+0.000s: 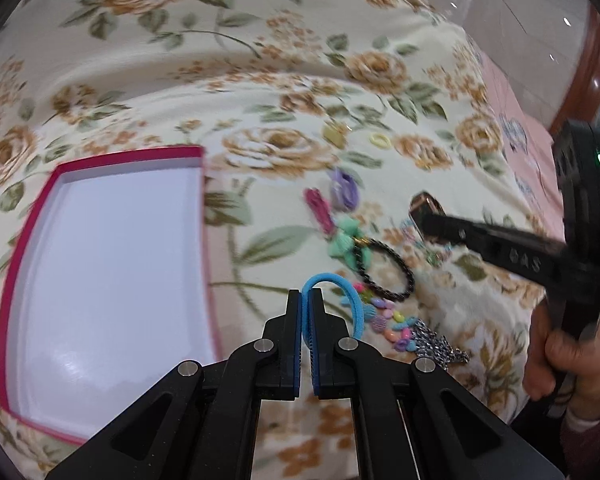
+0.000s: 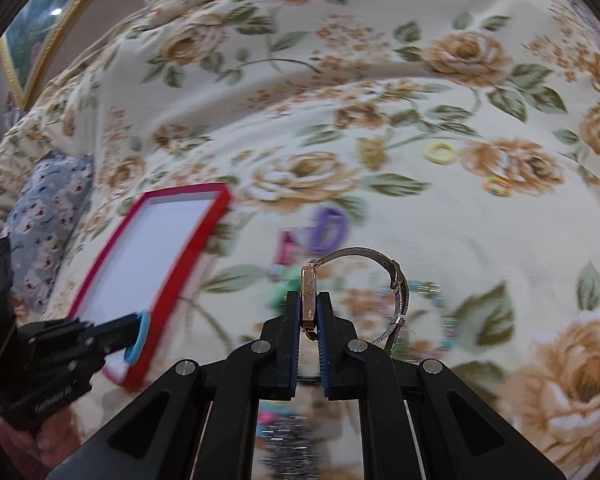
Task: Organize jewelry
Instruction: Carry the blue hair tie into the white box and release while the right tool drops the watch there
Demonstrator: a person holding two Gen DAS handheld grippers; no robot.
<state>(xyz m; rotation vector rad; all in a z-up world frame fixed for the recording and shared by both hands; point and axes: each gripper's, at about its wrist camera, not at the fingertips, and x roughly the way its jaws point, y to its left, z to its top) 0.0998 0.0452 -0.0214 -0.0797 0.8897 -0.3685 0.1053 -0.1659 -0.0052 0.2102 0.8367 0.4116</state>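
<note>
Left gripper clamped on a blue hair tie, right gripper clenched on a gold-cased watch with its mesh band looping free, both carried above the floral bedspread. Beyond them, the open red-rimmed box, white inside and empty, to the left; remaining trinkets scattered nearby. Apparently mid-transfer: next, swing over the box and release inside.
</note>
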